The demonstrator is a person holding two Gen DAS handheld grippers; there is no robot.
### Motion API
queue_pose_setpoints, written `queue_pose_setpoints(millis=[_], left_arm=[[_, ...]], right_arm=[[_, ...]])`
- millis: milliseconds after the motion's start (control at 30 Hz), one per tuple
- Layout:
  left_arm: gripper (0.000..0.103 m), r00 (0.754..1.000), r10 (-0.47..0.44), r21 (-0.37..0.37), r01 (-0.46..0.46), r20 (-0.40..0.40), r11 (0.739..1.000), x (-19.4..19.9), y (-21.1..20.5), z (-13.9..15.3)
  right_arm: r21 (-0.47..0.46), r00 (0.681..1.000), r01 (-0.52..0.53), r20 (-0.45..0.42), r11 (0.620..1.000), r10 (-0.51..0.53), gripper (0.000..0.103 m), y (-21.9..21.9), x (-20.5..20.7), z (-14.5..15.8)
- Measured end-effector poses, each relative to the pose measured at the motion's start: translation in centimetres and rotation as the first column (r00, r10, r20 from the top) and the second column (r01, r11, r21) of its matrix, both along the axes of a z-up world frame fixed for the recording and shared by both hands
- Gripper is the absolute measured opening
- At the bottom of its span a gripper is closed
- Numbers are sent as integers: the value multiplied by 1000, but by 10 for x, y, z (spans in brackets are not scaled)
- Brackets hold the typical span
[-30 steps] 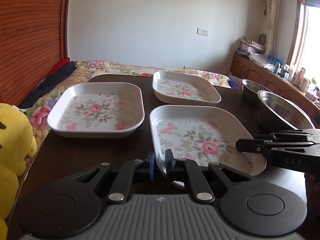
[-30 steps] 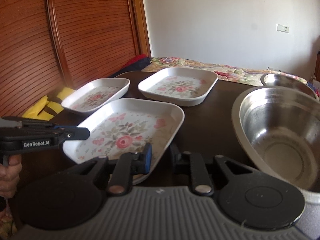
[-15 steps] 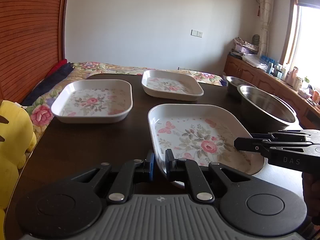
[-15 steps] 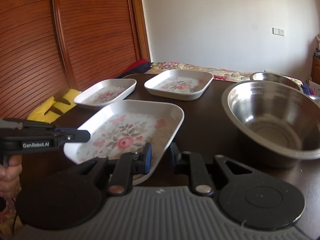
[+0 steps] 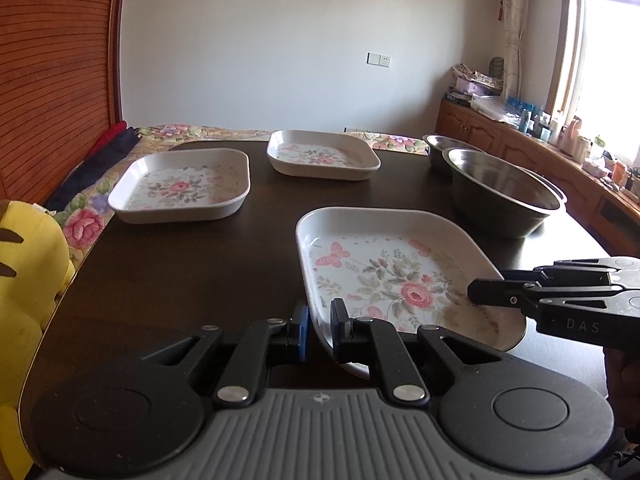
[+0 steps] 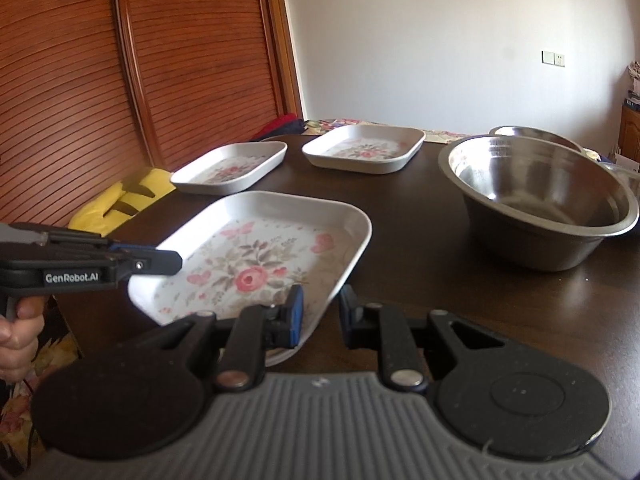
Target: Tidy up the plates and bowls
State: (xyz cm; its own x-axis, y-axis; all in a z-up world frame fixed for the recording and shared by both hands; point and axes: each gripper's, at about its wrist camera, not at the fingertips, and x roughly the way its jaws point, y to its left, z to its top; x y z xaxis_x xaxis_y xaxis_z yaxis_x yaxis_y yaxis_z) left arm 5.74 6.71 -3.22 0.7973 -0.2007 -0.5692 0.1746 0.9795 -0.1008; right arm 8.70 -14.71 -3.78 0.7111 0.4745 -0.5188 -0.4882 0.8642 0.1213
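So, lifted now: floral plate up off the bench versus a second ago, pinched by the rim in both the left hand-held gripper and right hand-held gripper. Looks headed for stacking on the far floral plates, well apart.

Dark table, yellow plush toy, floral bedspread

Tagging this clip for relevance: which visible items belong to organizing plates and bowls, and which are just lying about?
Job:
near white floral square plate, gripped by both grippers
two far white floral square plates
large steel bowl
smaller steel bowl

Lying about:
yellow plush toy
floral bedspread
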Motion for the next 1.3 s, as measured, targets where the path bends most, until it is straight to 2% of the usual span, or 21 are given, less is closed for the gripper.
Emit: queue_pose_setpoints(millis=[933,1000,1067,1300], left_arm=[[12,1000,23,-20,-23,-14,1000,-1,4,-11],[18,999,28,-26,-29,-15,999,-1,7,-11],[22,999,35,-24,-35,-10,999,-1,9,-9],[33,999,47,-23,-46,25,999,-1,17,3]], right_arm=[[-16,1000,1,-4,1000,-1,23,2,-10,-5],[-25,1000,5,16,1000,-4,25,1,-12,-1],[-23,999,19,40,1000,-18,38,-4,-13,6],[-10,996,9,92,1000,-8,38,-5,-6,28]])
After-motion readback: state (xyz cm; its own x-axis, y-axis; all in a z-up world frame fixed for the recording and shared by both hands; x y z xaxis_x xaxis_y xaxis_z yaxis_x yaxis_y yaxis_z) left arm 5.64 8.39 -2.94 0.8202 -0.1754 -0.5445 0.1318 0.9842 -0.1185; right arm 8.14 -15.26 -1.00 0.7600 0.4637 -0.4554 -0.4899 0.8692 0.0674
